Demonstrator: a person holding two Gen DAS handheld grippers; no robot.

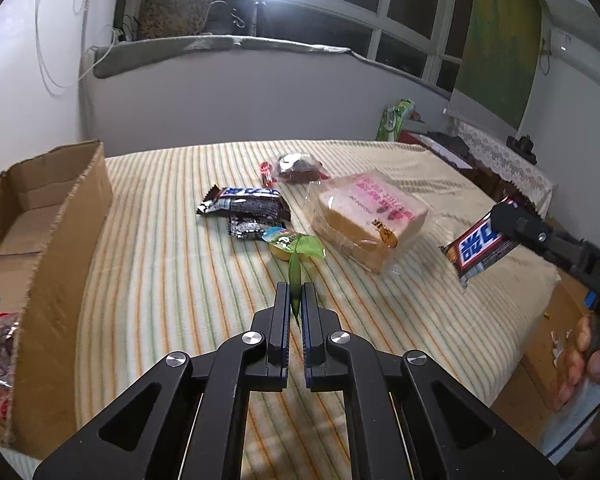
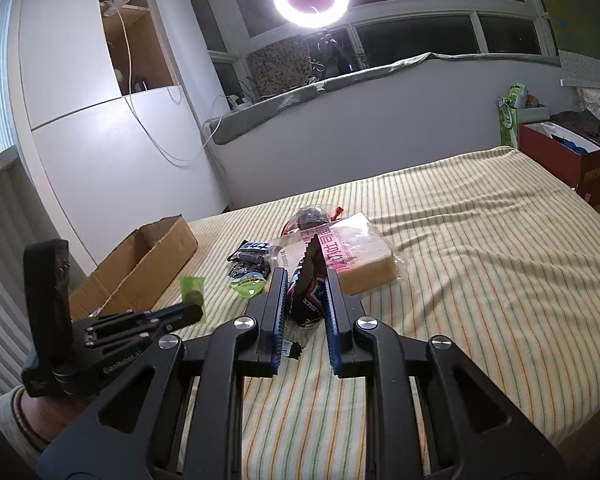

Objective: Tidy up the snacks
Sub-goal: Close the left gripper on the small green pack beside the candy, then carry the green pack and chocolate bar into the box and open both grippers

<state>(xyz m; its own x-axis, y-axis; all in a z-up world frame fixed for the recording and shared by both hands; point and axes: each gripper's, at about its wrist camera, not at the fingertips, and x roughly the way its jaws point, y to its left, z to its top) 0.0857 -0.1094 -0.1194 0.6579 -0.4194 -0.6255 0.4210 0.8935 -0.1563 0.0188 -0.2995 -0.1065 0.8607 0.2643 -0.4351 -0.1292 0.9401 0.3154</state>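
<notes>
Now I hold a thin green packet (image 1: 295, 280) pinched by its flat edge in my left gripper (image 1: 296, 300) and a light, crinkly chocolate bar (image 2: 308, 280) clamped mid-wrapper in my right gripper (image 2: 306, 292), both above the bed's (image 2: 480, 260) near edge.

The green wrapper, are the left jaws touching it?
Touching. The left wrist view shows the left gripper shut on the green wrapper, its thin edge pinched between both jaws.

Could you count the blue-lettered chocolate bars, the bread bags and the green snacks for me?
Blue-lettered chocolate bars: 2
Bread bags: 1
Green snacks: 2
Total: 5
</notes>
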